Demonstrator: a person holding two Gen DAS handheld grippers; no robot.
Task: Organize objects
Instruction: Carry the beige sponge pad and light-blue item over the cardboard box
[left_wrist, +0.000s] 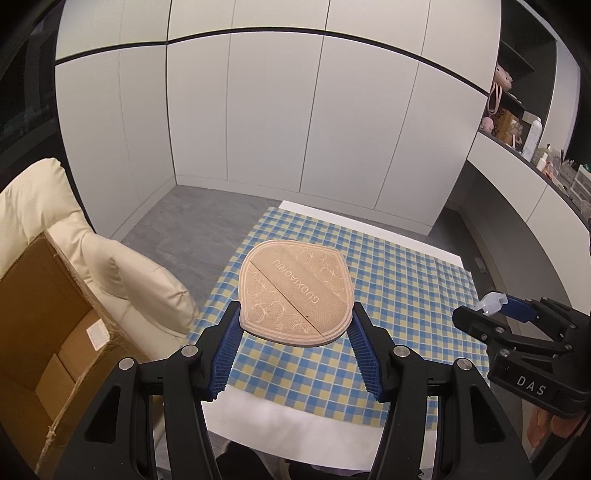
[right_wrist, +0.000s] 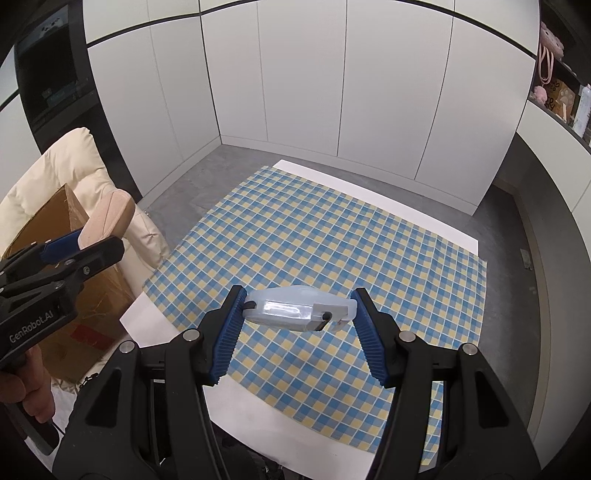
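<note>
Left gripper (left_wrist: 295, 325) clamped on a flat pink case (left_wrist: 294, 291) stamped GUOXIAONIU, blue ribbed pads (left_wrist: 229, 347) pressing its two side edges, case held level and clear of the blue-and-yellow checked cloth (left_wrist: 399, 280) below. Embossed circles across the case's top, one diagonal seam running through it. Seen from the right wrist, same gripper (right_wrist: 83, 236) at far left with the case (right_wrist: 109, 218) edge-on between its jaws, above an open cardboard box (right_wrist: 92, 295); a hand (right_wrist: 33, 384) wrapped round the grip marked GenRobot.AI.

Right gripper (right_wrist: 298, 308) closed across a translucent white spray bottle (right_wrist: 295, 308), bottle lying sideways between the blue pads (right_wrist: 227, 339), ends touching both, dark nozzle parts showing at each end, lifted off the cloth (right_wrist: 332, 240). From the left wrist, that gripper (left_wrist: 495, 308) at far right with the pale bottle (left_wrist: 491, 301) poking out past its fingers.

Cloth spread over a white table (right_wrist: 369, 192), nothing else lying on it. Cream cushioned chair (left_wrist: 55, 206) left of the table, holding the box (left_wrist: 40, 314), flaps up, smaller cartons inside. White cabinet doors (left_wrist: 280, 110) behind; cluttered shelf (left_wrist: 524, 122) at upper right
</note>
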